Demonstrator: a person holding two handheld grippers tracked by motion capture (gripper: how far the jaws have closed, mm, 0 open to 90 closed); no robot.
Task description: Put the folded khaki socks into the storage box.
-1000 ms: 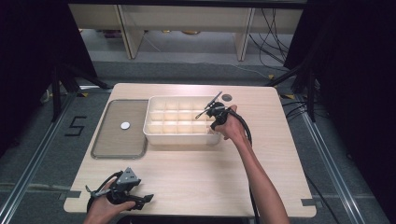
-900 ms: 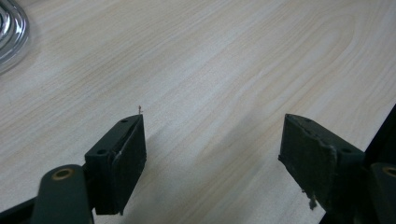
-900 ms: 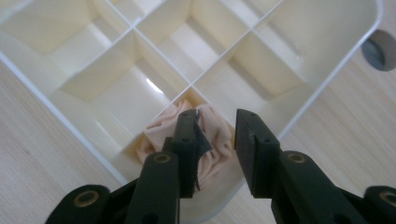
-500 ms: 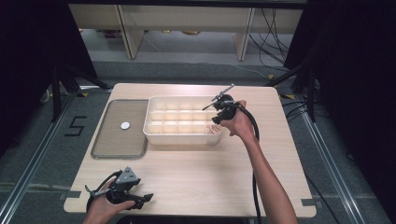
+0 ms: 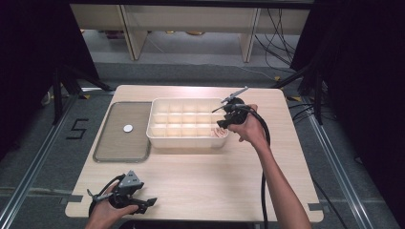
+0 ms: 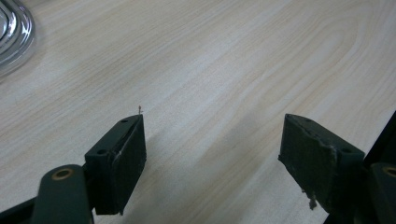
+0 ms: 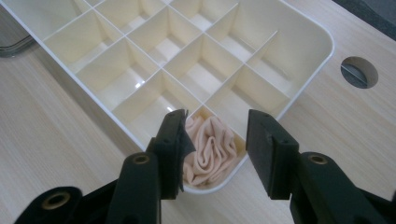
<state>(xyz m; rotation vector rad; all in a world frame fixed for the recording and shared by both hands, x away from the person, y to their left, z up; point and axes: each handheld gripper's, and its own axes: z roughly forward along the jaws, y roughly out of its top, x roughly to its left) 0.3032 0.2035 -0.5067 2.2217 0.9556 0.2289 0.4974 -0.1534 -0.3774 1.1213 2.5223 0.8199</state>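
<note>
A cream divided organiser box [image 5: 157,136] [image 7: 299,88] stands at the middle of the table. A bunched pink cloth [image 7: 211,151] [image 5: 220,133] lies in its near right corner cell. My right gripper [image 7: 215,140] [image 5: 224,121] hovers just above that cell, open, its jaws apart on either side of the cloth without holding it. My left gripper [image 6: 212,149] [image 5: 143,202] rests low over bare wood at the table's front left edge, open and empty.
A grey tray [image 5: 119,143] with a small white disc [image 5: 128,128] on it lies left of the box. A round cable hole [image 7: 358,71] sits in the tabletop beyond the box's corner. A metal rim [image 6: 14,32] shows in the left gripper view.
My right gripper has drawn back and up a little from the box's right end. The left gripper has stayed where it was.
</note>
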